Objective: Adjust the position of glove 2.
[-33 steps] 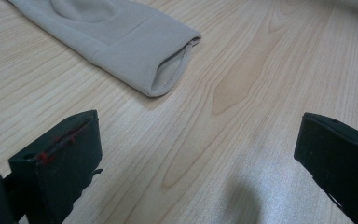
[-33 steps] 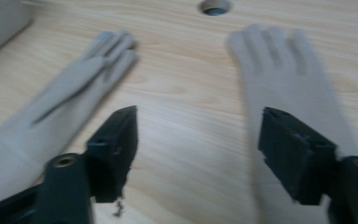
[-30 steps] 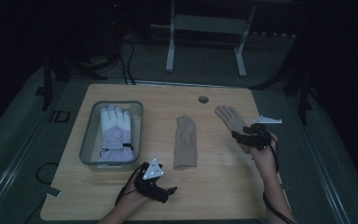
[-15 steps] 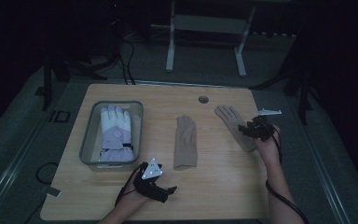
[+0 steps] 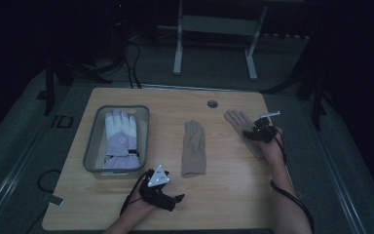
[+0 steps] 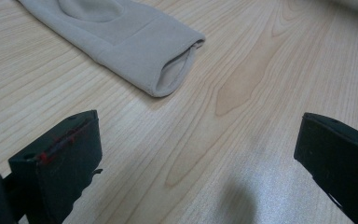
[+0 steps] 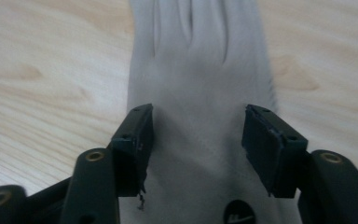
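**Closing in on the far-right glove**

Lying flat near the surface's right edge, the beige fabric glove [image 5: 243, 130] now sits between the right tool's [image 7: 196, 135] released jaws, which have dropped and just reopened; pinching comes next. Left tool [image 5: 161, 194] rests unclenched by the near edge.

Soft matt beige cloth glove [image 7: 200, 70] lies on the smooth, pale, faintly glossy wooden table [image 7: 42, 84].

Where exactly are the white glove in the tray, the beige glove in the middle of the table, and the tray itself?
white glove [image 5: 120, 138], high view, on its palm.
middle beige glove [image 5: 194, 148], high view, on its palm; its cuff opening [image 6: 175, 70], left gripper view.
tray [image 5: 90, 148], high view, on its left rim.
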A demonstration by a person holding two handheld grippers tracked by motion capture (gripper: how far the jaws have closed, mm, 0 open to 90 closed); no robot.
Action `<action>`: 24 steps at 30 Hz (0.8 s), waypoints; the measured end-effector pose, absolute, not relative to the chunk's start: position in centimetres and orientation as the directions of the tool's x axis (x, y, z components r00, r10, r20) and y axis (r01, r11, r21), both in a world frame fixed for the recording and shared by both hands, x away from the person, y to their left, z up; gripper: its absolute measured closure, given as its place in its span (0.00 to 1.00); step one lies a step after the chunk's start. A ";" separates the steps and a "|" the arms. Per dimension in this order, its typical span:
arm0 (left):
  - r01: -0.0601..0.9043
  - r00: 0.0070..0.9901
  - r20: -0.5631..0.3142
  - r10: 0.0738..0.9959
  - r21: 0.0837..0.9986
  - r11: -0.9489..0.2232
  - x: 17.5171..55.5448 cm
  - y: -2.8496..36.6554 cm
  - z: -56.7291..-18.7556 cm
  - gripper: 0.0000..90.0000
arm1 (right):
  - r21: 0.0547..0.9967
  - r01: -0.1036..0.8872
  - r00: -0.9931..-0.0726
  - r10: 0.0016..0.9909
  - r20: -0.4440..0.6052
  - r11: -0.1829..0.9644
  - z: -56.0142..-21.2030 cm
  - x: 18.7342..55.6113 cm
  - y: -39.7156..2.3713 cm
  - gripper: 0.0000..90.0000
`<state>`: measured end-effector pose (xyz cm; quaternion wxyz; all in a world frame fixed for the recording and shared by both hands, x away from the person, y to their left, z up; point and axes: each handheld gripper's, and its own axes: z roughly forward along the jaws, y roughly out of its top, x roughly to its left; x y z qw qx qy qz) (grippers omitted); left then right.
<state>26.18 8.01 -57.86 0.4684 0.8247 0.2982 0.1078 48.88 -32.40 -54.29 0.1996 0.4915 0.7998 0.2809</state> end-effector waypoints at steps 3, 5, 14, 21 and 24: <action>0.393 0.797 -0.106 0.595 0.838 -0.378 26.2 8.1 -57.9 0.01 | 0.665 0.663 -0.439 0.898 -0.029 0.345 -54.7 48.8 -32.6 0.50; 0.394 0.796 -0.107 0.595 0.839 -0.376 26.2 8.1 -57.9 0.01 | 0.666 0.660 -0.440 0.898 -0.032 0.347 -54.7 48.7 -32.6 0.54; 0.392 0.801 -0.104 0.590 0.836 -0.385 26.2 8.0 -57.9 0.01 | 0.662 0.695 -0.369 0.929 -0.006 0.280 -54.3 47.9 -32.4 0.87; 0.393 0.799 -0.104 0.592 0.836 -0.384 26.2 8.0 -57.9 0.01 | 0.737 0.654 -0.314 0.947 0.060 0.170 -53.2 45.6 -32.4 0.88; 0.391 0.800 -0.100 0.591 0.835 -0.387 26.2 8.0 -57.9 0.01 | 0.759 0.639 -0.287 0.955 0.082 0.127 -52.4 44.6 -32.6 0.88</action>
